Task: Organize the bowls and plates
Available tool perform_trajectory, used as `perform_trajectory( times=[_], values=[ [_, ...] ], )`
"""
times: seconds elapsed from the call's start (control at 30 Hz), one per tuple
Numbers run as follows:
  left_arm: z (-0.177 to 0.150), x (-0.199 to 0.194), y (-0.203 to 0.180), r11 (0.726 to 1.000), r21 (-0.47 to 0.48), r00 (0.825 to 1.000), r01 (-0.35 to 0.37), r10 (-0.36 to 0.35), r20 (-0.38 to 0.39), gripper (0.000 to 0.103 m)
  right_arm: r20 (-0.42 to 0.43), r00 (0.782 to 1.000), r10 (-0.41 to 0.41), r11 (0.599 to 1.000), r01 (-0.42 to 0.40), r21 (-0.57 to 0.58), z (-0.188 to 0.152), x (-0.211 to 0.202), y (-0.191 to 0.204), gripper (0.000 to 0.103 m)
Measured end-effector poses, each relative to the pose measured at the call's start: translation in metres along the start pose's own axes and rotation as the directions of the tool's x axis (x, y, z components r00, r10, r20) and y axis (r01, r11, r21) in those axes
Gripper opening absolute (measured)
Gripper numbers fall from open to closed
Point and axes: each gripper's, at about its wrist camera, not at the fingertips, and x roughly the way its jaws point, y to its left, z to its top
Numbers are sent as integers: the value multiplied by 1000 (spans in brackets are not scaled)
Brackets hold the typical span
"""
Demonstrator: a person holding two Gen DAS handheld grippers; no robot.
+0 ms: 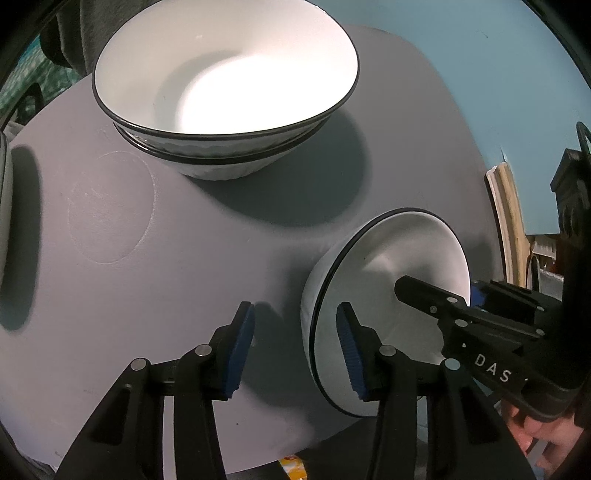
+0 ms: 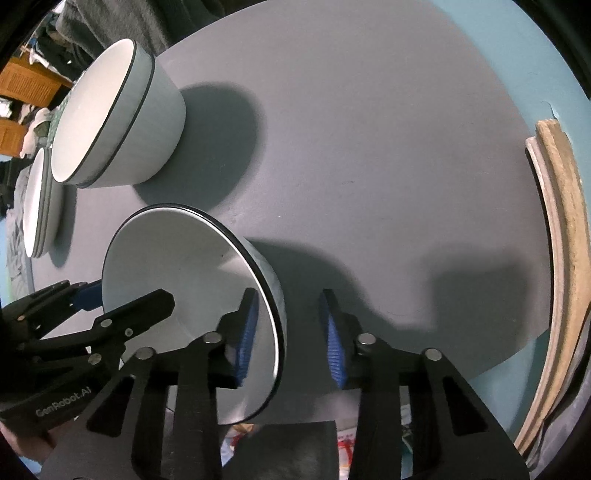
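Note:
A small white bowl with a dark rim [image 1: 399, 251] [image 2: 177, 258] sits near the front edge of the round grey table [image 1: 184, 258] [image 2: 369, 147]. My left gripper [image 1: 295, 347] [image 2: 129, 295] straddles its left rim, one blue pad inside and one outside, with a gap on both sides. Over the opposite rim, my right gripper [image 2: 288, 336] [image 1: 439, 291] stands the same way, its pads clear of the wall. Farther back are two larger nested white bowls [image 1: 225, 92] [image 2: 110, 118]. A stack of white plates [image 2: 37, 199] lies at the table's left edge.
A curved cream and tan board [image 2: 561, 240] [image 1: 506, 221] stands on the blue floor right of the table. Dark cloth [image 1: 70, 33] hangs behind the table. Wooden furniture [image 2: 22, 85] is at far left. A hand [image 1: 535, 435] grips the right tool.

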Motion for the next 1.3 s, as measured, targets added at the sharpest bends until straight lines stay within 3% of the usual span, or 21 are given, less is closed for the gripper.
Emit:
perform_trajectory(
  times=[0.2,0.4,0.77,0.83,0.97,1.23,1.3],
  values=[
    [1,8,-2,1000,-17,1000,0,0,-23,26,-1,1000,16,1000,-16,16,-3,2,-2,15],
    [4,12,-7,1000,-11,998,27,-28,-50,12,0,999,37,999,-37,31,-1,-1,-7,10],
    [-8,2,-11,1000,-8,997,11,-12,-79,12,-24,1000,14,1000,-14,19,-4,-9,10,7],
    [10,2,-6,1000,-17,996,10,-11,-90,12,-33,999,19,1000,-18,22,-6,-11,12,8],
    [10,-9,-5,1000,-28,995,13,-16,-95,12,-34,999,7,1000,-7,-2,-5,-21,20,8],
    [14,-48,-1,999,-29,998,31,-32,-52,12,-19,1000,6,1000,-7,-29,15,-49,40,8],
    [15,-59,-2,999,-27,999,30,-31,-36,12,-12,1000,7,999,-8,-37,22,-55,30,8]
  ],
)
